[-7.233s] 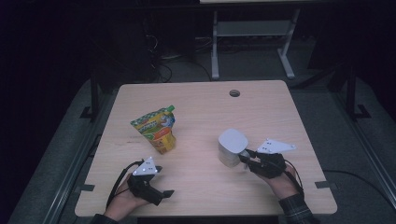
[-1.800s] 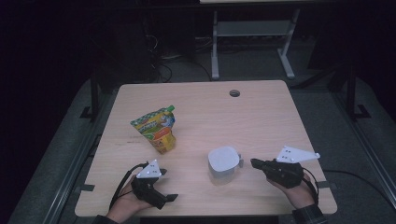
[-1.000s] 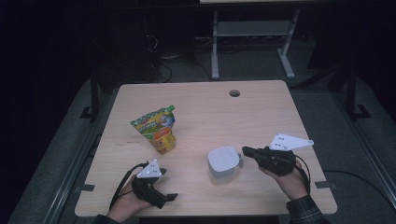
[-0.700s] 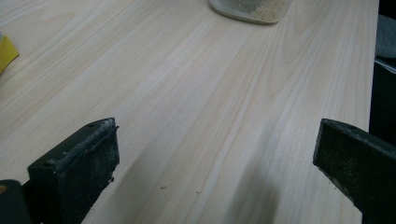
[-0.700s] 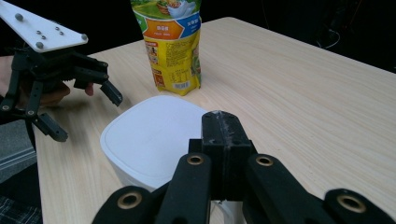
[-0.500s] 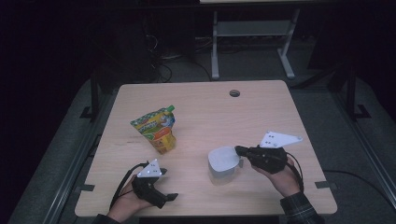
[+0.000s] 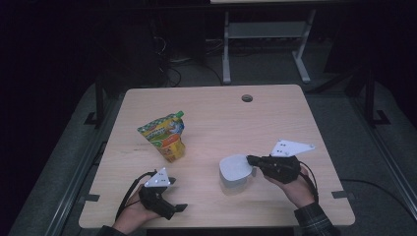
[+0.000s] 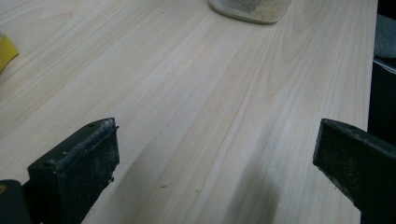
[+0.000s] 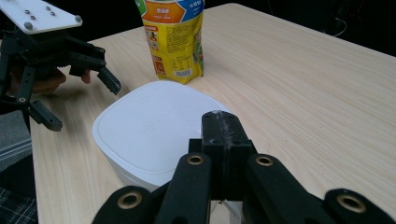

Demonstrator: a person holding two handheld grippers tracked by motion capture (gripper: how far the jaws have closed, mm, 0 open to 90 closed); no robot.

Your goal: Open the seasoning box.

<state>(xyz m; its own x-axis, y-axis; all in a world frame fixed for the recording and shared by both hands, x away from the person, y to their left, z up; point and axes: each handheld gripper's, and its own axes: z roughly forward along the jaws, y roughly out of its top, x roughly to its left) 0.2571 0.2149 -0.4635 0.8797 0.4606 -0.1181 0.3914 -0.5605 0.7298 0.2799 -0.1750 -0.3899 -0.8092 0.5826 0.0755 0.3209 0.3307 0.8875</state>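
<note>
A white square container (image 7: 235,169) with its lid (image 9: 149,126) on stands on the wooden table (image 7: 275,113), right of the middle near the front. My right gripper (image 7: 251,160) is shut, and its closed tips (image 9: 219,123) lie over the lid's near edge; whether they press on it I cannot tell. A yellow-green stand-up pouch (image 7: 164,135) stands left of the container, also seen upright behind the lid (image 9: 175,37). My left gripper (image 7: 179,209) rests at the front left, open with bare table between its jaws (image 8: 217,140); the container's base (image 8: 247,7) lies ahead of it.
A round cable hole (image 7: 247,98) sits near the table's far edge. A metal stand (image 7: 265,34) is on the floor behind the table. My left gripper (image 9: 81,105) also appears beyond the container in the right gripper view, near the table's edge.
My right gripper has moved left from the table's right side until its closed tips reach the container's lid. The container, pouch and left gripper have stayed put.
</note>
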